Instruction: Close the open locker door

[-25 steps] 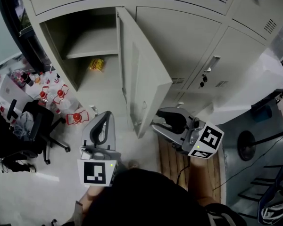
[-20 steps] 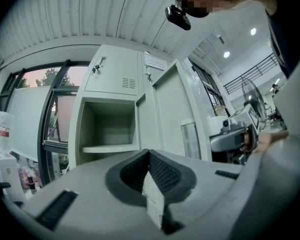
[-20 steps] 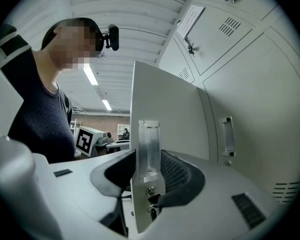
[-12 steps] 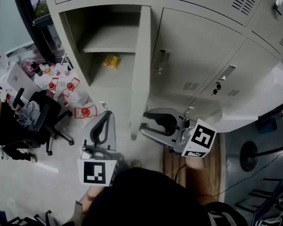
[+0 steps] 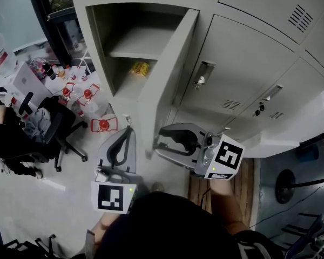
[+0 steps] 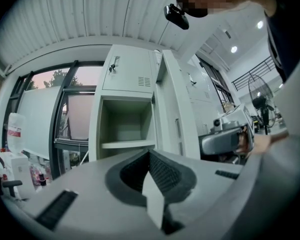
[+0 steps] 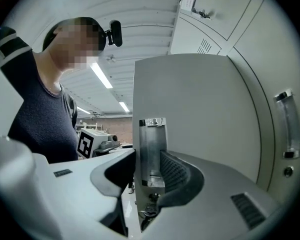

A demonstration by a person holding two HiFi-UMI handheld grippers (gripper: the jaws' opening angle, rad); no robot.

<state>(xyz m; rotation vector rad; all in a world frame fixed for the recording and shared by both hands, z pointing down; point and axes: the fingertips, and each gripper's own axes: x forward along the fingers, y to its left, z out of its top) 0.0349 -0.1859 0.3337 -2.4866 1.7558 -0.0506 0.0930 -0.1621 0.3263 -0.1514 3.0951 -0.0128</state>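
Two grippers are showing in the head view. My left gripper (image 5: 128, 133) is hanging low in front of me, jaws pressed together on nothing, well apart from the locker door (image 5: 167, 74). That door is standing partly swung out from the open compartment (image 5: 105, 42), its free edge pointing down toward me. A yellow packet (image 5: 139, 68) is lying inside, below the shelf (image 5: 132, 42). My right gripper (image 5: 159, 140) is sitting at the door's lower free edge, with a jaw on either side of it.

Looking along my left gripper (image 6: 152, 176), I am seeing the pads meeting with nothing between them. The compartment (image 6: 122, 126) is gaping straight ahead, and the door (image 6: 177, 116) is standing edge-on just right of it.

Looking along my right gripper (image 7: 149, 176), I am finding its jaws as wide as they go, having just been opening. The edge of the door (image 7: 205, 114) and its metal latch plate (image 7: 152, 149) are standing between them. I am not seeing the pads squeezing, so I am reading this as a loose straddle, not a grip.

I am judging the door to be thin sheet steel: stiff, light on its hinges, smooth and slippery under rubber pads, and likely to swing freely and clang. I am thinking the best hold is no pinch at all, but a flat push on the outer face near the latch edge, farthest from the hinges.
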